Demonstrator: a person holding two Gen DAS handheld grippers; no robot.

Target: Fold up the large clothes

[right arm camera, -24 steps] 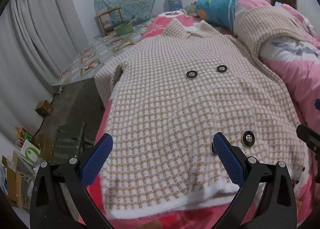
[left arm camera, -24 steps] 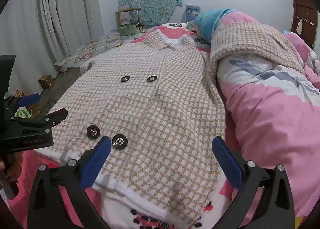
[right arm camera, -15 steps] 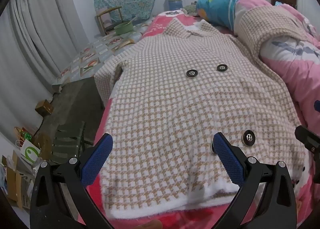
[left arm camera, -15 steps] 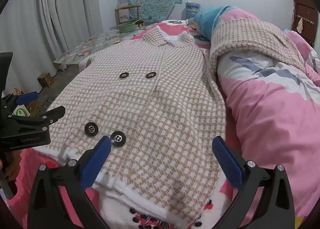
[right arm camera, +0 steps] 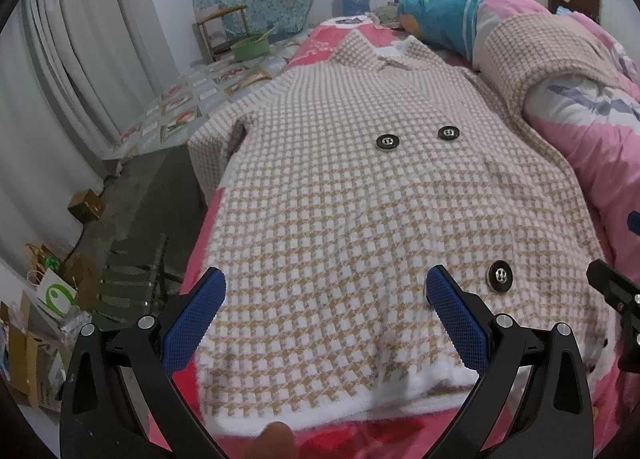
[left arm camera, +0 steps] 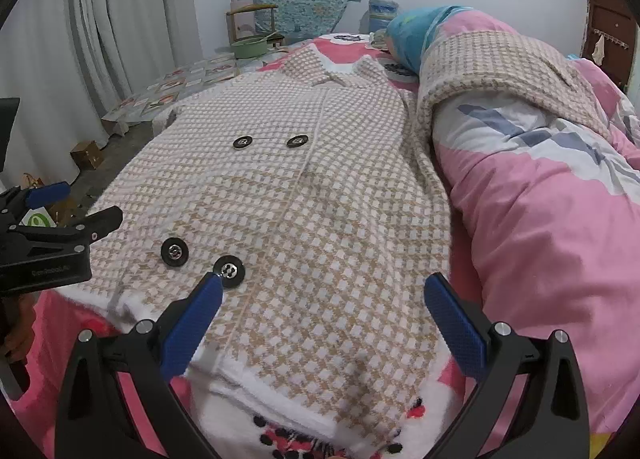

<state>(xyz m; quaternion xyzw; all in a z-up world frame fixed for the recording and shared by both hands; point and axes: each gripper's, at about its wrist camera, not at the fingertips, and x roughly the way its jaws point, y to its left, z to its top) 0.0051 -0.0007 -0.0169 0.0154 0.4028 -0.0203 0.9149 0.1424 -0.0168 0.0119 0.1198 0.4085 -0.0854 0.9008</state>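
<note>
Little had shifted since the earlier frames: in the left wrist view the lower pair of buttons [left arm camera: 201, 257] sat a touch nearer the left jaw than before, while the right wrist view looked unchanged.

The checked coat [left arm camera: 304, 195] lay front-up and flat along the bed [right arm camera: 320, 435], collar at the far end and hem just under both sets of jaws, probably so its hem corners could be reached first. One sleeve hung over the bed's edge beyond the right gripper's left jaw; the other was draped up over the pink quilt [left arm camera: 552, 227] past the left gripper's right jaw.

Left gripper [left arm camera: 320, 311] and right gripper [right arm camera: 326, 307] both hovered over the hem with jaws spread wide and nothing between the pads, seemingly lined up to take hold for a first fold.
</note>
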